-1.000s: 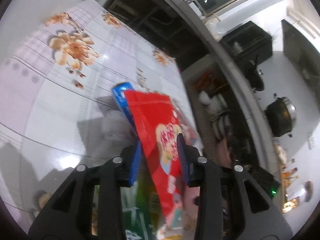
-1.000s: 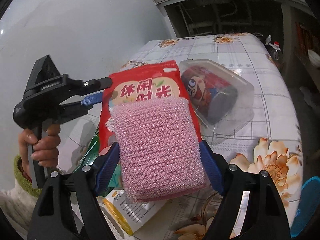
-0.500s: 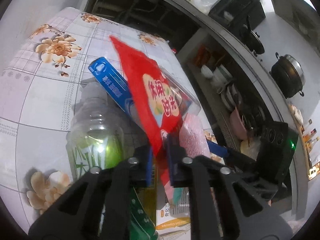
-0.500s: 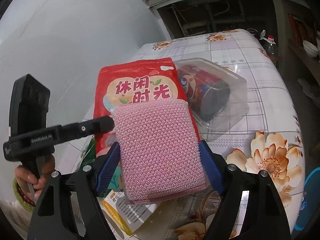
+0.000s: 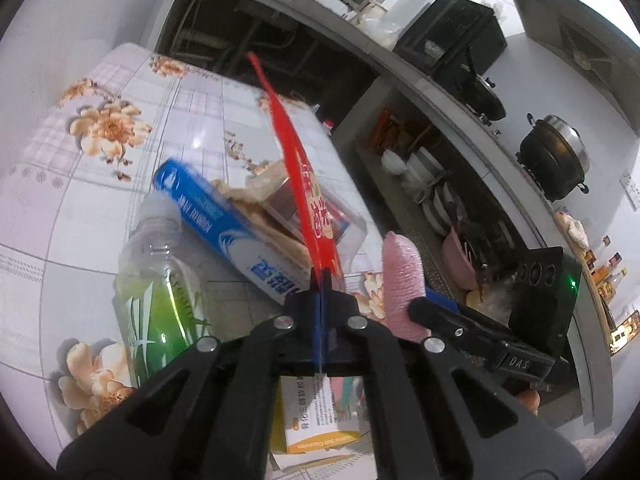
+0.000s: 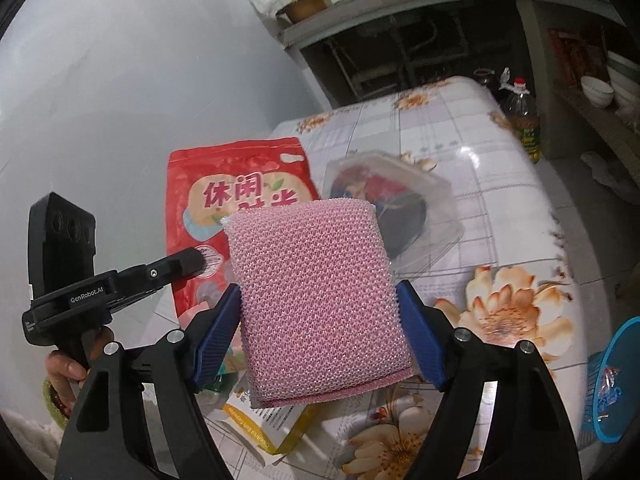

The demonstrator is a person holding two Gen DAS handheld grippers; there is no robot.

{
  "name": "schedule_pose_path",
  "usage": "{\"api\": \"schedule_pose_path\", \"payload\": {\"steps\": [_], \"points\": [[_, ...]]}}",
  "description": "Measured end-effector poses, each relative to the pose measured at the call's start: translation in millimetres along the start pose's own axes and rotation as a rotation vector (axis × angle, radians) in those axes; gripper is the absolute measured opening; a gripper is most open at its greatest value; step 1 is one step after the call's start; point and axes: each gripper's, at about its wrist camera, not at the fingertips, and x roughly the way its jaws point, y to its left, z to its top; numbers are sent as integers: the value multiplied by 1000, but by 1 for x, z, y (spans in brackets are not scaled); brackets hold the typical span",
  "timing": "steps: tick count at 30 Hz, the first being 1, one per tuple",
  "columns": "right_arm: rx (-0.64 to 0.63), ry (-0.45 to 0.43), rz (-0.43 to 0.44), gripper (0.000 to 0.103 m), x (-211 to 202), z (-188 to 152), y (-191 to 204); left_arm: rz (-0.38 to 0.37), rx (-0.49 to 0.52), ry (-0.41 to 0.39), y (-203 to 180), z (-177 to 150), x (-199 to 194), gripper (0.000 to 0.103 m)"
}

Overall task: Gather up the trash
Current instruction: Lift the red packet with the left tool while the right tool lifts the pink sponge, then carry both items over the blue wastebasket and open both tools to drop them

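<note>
My left gripper (image 5: 321,280) is shut on the lower edge of a red snack bag (image 5: 300,168), which stands edge-on above the floral table (image 5: 100,184). In the right wrist view the same red snack bag (image 6: 224,200) shows its front, with the left gripper (image 6: 196,258) pinching its lower left side. My right gripper (image 6: 320,312) is shut on a pink scouring pad (image 6: 316,304), held above the table (image 6: 500,208); the pink scouring pad (image 5: 402,280) also shows to the right in the left wrist view.
On the table lie a green drink bottle (image 5: 160,304), a blue box (image 5: 224,236), a clear plastic container (image 6: 404,200) with a dark can inside, and an orange-edged medicine box (image 6: 268,424). A blue basket (image 6: 612,380) stands at the right edge. Kitchen shelves with dishes (image 5: 432,184) lie beyond.
The left jaws closed fully on the red bag and lifted it upward, turning it edge-on. The right gripper with the pink pad rose slightly.
</note>
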Motion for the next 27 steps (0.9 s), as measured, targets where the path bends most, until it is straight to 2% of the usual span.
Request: {"api": "schedule_pose_path", "payload": {"steps": [6,14,27], "points": [[16,-52,-9,75,-28,1,-7,-24,16,-54,-11,7,-24,0],[88,-79,-11,75,-49,-4,-28,-75,45,-79,-36,13,-37,0],[200,-141,-61,75,-84,-20,-68,-156,126,-17,-85,11,-8,0]]}}
